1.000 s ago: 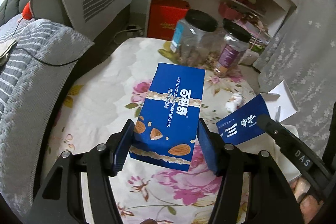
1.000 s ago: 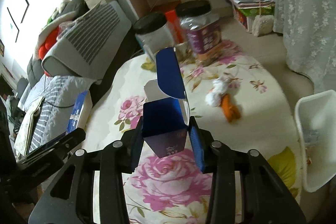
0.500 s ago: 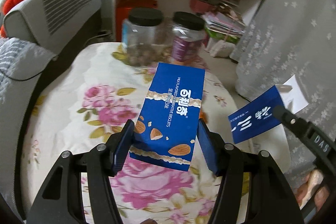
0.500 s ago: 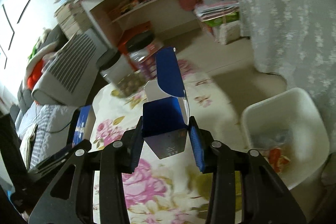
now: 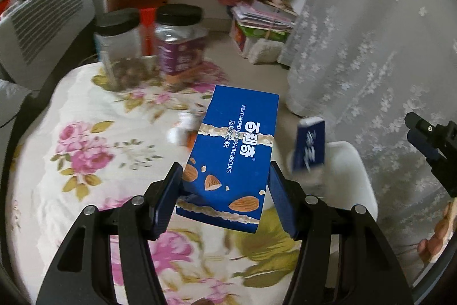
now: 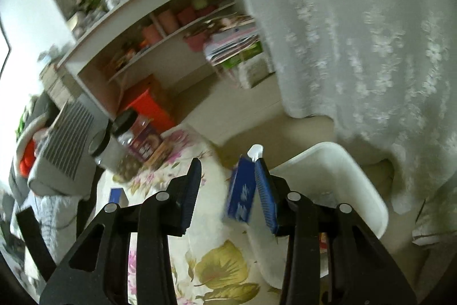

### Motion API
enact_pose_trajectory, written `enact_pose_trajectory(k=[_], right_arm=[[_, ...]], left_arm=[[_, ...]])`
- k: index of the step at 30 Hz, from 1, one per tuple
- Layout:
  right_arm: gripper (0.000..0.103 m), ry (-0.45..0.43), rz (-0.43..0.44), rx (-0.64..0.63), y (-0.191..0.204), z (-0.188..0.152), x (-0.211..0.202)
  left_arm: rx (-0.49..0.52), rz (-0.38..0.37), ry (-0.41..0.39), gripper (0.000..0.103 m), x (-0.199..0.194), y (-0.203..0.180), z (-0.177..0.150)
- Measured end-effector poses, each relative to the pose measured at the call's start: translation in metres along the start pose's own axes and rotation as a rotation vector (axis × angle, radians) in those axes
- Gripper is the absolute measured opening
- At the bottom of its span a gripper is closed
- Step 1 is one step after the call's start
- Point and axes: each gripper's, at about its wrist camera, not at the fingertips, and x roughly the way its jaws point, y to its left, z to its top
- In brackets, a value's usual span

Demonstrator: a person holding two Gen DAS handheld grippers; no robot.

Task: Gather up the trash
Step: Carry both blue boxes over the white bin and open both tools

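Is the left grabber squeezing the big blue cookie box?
Touching. In the left wrist view, the left gripper has both blue fingers pressed against the sides of the blue biscuit box, which hangs above the flowery table.

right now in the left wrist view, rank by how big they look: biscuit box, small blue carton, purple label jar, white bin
1. biscuit box, though it is nearest the camera, in the left gripper
2. white bin, partly hidden
3. purple label jar
4. small blue carton, blurred
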Motion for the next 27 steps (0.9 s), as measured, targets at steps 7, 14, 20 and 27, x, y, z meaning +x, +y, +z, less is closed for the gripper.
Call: enact_pose_trajectory(k=[7,14,20,27], right_arm=[[0.049,-0.021,-0.023,0.107,-0.043,0.014,-0.015],[0.077,-0.028,-0.051,0.191,-0.076,0.023,-0.023],[0.094,-0.042,-0.062,0.234,-0.088,0.027,-0.026],[0.096,-0.06,-0.112,0.306,-0.103,0.031,-0.026]], left_arm=[[0.067,-0.055,0.02,0.06,0.016,-0.054,-0.003],[0.109,-0.077,0.065,0.06,0.038,-0.082,-0.012],[0.133,-0.107,0.111,0.06,0.056,-0.102,-0.016],[0.14,-0.22,0.181,0.082,0.077,-0.129,-0.021]])
